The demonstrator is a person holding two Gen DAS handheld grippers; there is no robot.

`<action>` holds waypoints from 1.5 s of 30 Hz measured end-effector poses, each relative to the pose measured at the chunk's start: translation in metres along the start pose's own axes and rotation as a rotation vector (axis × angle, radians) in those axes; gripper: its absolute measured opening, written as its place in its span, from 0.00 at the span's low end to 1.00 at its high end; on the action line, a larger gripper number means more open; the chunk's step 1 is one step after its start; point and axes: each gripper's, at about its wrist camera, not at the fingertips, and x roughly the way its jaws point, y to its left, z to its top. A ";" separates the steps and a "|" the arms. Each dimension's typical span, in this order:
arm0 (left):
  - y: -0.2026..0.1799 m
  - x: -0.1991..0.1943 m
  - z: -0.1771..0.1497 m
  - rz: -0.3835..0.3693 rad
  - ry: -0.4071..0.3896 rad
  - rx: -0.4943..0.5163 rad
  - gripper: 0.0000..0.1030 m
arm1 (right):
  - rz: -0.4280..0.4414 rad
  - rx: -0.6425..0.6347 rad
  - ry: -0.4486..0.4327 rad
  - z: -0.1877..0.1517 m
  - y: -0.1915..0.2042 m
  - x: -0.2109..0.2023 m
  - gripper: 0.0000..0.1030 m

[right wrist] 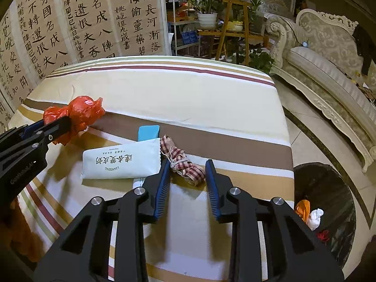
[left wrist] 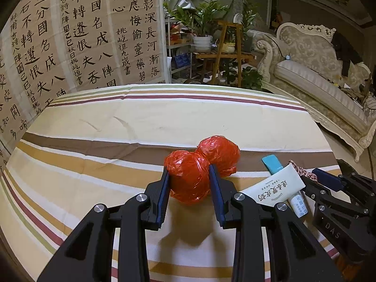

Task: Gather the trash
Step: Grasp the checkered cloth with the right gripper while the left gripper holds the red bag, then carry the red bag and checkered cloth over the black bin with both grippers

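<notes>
In the left wrist view my left gripper is shut on a crumpled red plastic bag ball, just above the striped tablecloth. A second red bag ball sits right behind it, touching it. From the right wrist view the left gripper comes in at the left with the red bags. My right gripper has its pads against a tied red-checked cloth roll lying on the table. The right gripper also shows at the right edge of the left wrist view.
A white packet with black writing lies left of the cloth roll, over a small white tube. A light blue flat item lies behind it. A dark bin with trash stands on the floor at the right. A sofa stands beyond.
</notes>
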 end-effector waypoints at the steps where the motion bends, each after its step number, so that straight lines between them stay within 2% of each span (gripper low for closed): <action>1: 0.000 0.000 0.000 -0.001 0.001 -0.002 0.32 | 0.001 0.000 0.000 0.000 0.000 0.000 0.28; 13: -0.001 -0.005 -0.004 -0.009 -0.004 -0.007 0.32 | -0.001 0.036 -0.023 -0.004 -0.004 -0.008 0.25; 23: -0.009 -0.023 -0.013 -0.040 -0.016 0.010 0.32 | -0.005 0.082 -0.054 -0.024 -0.018 -0.032 0.25; 34: -0.043 -0.052 -0.034 -0.097 -0.039 0.057 0.32 | -0.035 0.136 -0.111 -0.055 -0.041 -0.078 0.25; 45: -0.094 -0.074 -0.049 -0.174 -0.067 0.135 0.32 | -0.119 0.212 -0.168 -0.087 -0.085 -0.118 0.25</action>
